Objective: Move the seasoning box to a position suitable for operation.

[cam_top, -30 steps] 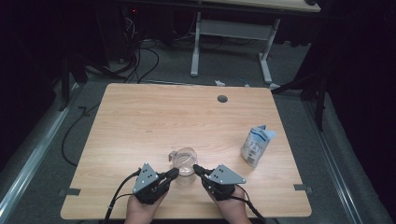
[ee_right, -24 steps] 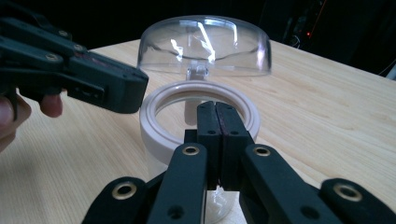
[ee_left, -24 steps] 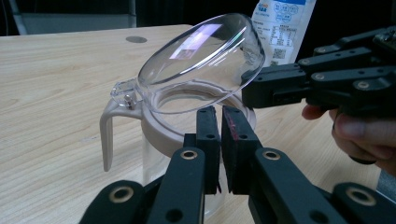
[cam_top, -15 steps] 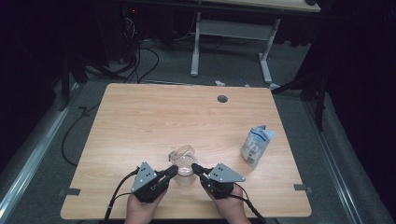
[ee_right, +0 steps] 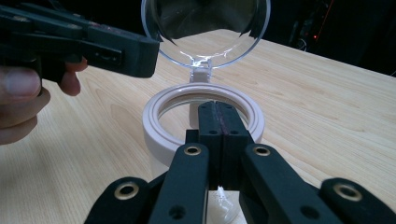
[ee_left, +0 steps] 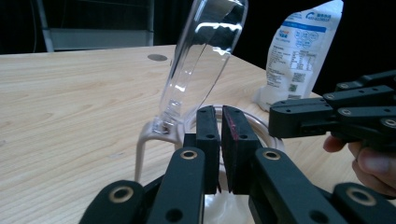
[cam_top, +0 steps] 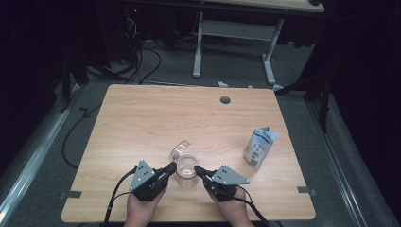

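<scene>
Clear jar (cam_top: 187, 171), lid (cam_top: 179, 149) up; both grippers' fingers pressed together, seemingly pinching its rim (ee_right: 205, 105).

Right claw (ee_right: 218, 114) closed on white-rimmed jar (ee_right: 156, 122), clear hinged lid (ee_right: 205, 32) raised (tilted back), left claw (ee_right: 140, 49) alongside, wooden counter (ee_right: 327, 107)

A white and blue bag (cam_top: 259, 147) stands on the table (cam_top: 142, 123), well to the right of the round hole (cam_top: 225, 100).
</scene>
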Motion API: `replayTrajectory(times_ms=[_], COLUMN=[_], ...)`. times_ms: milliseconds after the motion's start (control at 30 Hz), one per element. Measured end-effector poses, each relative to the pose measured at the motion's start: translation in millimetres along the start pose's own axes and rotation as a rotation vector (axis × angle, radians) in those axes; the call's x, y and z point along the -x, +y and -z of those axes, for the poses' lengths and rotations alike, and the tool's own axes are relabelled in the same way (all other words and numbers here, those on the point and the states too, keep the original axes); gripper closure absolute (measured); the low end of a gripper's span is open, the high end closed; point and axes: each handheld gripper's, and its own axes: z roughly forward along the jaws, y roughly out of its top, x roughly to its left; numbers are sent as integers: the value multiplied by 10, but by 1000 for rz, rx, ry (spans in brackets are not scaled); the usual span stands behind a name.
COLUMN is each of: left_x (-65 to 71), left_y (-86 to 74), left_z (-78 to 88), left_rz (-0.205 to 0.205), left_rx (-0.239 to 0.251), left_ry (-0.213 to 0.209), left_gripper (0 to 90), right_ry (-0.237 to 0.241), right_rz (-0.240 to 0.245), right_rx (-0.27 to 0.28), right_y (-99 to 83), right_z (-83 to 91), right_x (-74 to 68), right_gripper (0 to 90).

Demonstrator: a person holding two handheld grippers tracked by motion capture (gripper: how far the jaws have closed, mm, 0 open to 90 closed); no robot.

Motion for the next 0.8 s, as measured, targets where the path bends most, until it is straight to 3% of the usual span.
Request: replayTrajectory(times_ms=[33, 67, 367, 567, 800], left_x=[-10, -34, -104, -95, -229], left_y=[11, 21, 91, 3, -60], left_z=[-2, 24, 16, 52, 140], left_rz=[-6, -25, -38, -67, -82], left_rx=[3, -31, -17, -46, -88], left_ry=[-4, 19, 38, 20, 40], left_gripper=[857, 856, 855, 814, 762], right_ry=[0, 0, 2, 4, -11], right_rz=[1, 1, -2, -7, -26], right_rx=[1, 3, 6, 0, 0], right_y=[-2, -3, -7, 7, 19], right_z=[-1, -2, -5, -17, 58], right_x=[-1, -2, -7, -9, 63], right_gripper=[899, 898, 898, 885, 852])
